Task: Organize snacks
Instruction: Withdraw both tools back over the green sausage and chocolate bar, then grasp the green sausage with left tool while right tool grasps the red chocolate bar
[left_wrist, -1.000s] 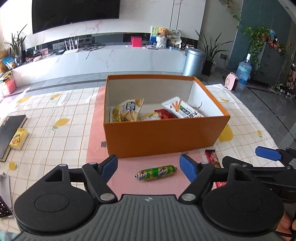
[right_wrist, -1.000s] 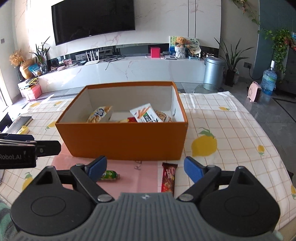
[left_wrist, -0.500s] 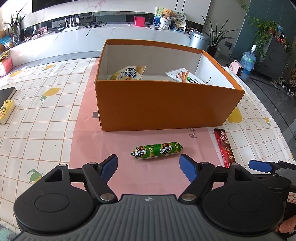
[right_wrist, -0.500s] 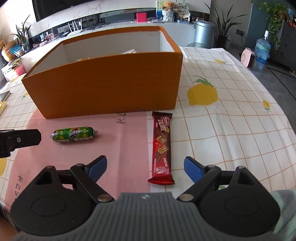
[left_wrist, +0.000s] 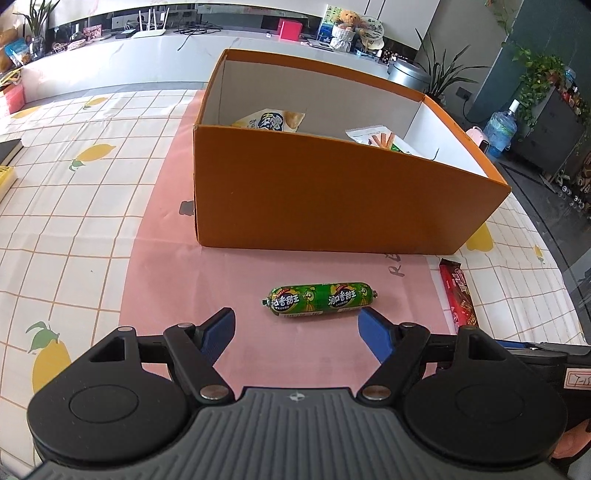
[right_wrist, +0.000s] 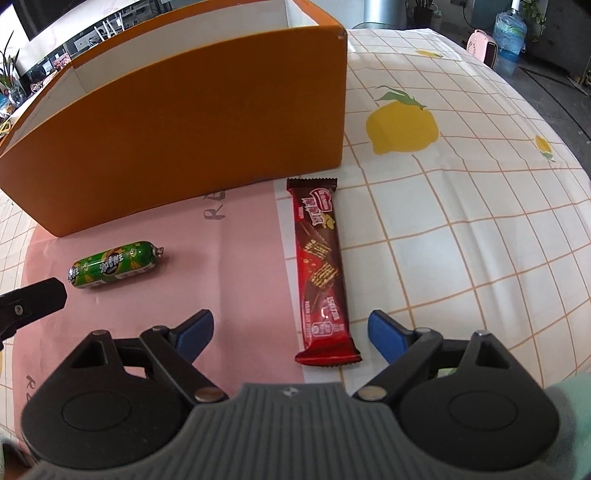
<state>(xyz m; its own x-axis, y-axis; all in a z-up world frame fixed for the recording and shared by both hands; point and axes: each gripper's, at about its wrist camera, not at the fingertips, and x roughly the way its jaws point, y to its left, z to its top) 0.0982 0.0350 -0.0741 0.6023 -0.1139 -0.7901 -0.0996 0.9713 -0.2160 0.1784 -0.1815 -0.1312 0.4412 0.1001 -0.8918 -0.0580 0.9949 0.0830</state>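
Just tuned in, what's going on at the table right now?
A person with a gripper in each hand is packing snacks into the orange box, which already holds a few packets. Two snacks remain on the tablecloth in front of it. The left gripper is open, aimed at the green sausage. The right gripper is open, with the near end of the red wafer bar between its fingers. Neither is gripped yet.
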